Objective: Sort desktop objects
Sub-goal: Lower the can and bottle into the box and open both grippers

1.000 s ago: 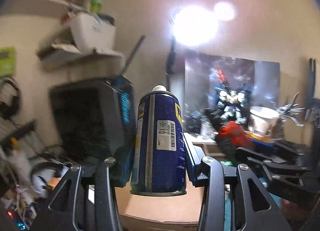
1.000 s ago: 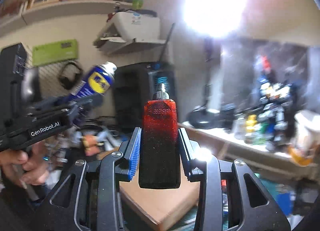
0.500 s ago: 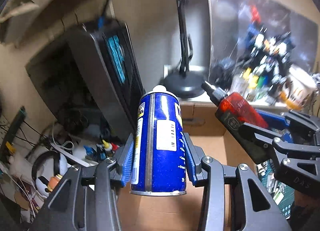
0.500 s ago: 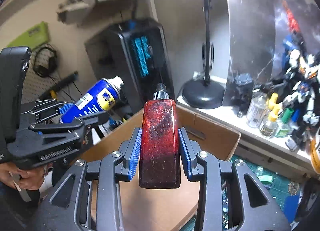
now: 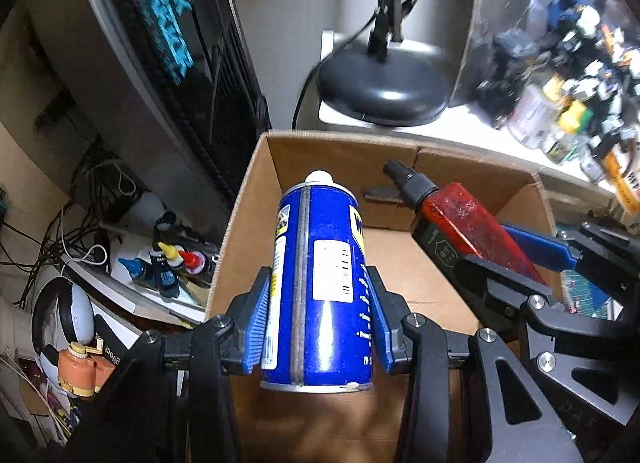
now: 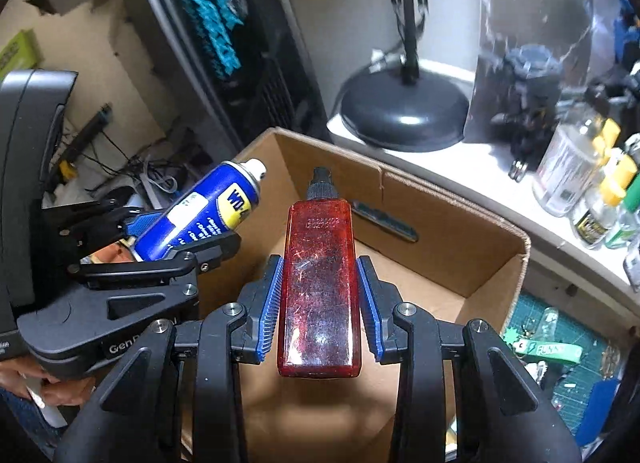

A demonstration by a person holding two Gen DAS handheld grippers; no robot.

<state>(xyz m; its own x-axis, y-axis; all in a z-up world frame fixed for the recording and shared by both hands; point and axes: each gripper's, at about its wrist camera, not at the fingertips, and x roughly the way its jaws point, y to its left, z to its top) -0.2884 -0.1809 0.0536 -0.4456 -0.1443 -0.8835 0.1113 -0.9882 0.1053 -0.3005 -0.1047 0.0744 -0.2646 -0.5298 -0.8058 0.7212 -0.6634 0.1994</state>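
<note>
- Claws first: your left claw (image 5: 318, 321) is clamped on the blue WD-40 spray can (image 5: 320, 283), blue pads pressed to both its sides, and your right claw (image 6: 318, 309) grips the red bottle (image 6: 320, 283) with the black dropper cap the same way
- Both things hang in the air over the open cardboard box (image 6: 452, 223), nozzle and cap pointing away from you toward the far wall of the box; neither touches the cardboard
- The box floor that shows between the claws is bare brown board, with a hand slot cut in the far wall
- The black lamp base (image 5: 384, 91) and a cluster of small bottles (image 6: 588, 187) stand outside the box on the white shelf behind it
- Judging from that, you are in the carry-and-drop step: both loads are over the box
- Next calls for lowering each one clear of the walls and of the other claw, then easing the pads apart near the floor so the can does not roll into the bottle
</note>
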